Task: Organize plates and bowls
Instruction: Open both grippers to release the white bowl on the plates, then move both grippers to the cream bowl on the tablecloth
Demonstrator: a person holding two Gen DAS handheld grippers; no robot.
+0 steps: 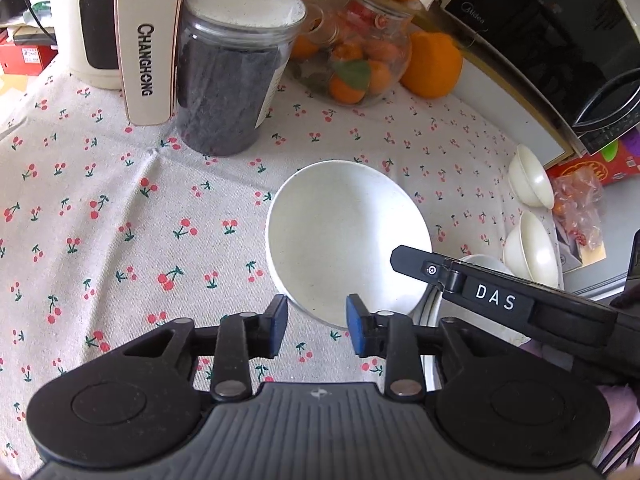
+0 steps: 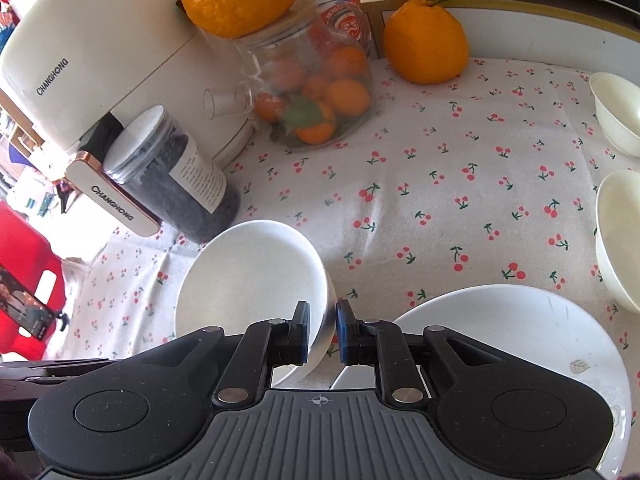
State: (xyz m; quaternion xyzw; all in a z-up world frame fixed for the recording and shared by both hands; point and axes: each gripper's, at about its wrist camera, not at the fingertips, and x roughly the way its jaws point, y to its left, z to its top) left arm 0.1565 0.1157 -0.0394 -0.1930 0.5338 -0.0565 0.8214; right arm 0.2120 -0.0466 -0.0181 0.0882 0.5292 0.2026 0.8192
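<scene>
Your left gripper [image 1: 316,326] hangs released at lower centre, clear of the bowl [image 1: 346,240] at mid-frame. Your right gripper [image 2: 322,334] pinches that bowl's rim, holding it tilted; the plate [image 2: 520,320] lies lower right.

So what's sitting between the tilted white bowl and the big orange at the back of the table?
Only bare cherry-print tablecloth; the right wrist view shows nothing between the white bowl and the orange.

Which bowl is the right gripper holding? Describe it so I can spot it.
On the cherry-print tablecloth, find the dark-filled jar. Just in front is a white bowl, tilted on edge, its rim pinched by the right gripper. The two cream bowls sit apart at the right edge.
</scene>
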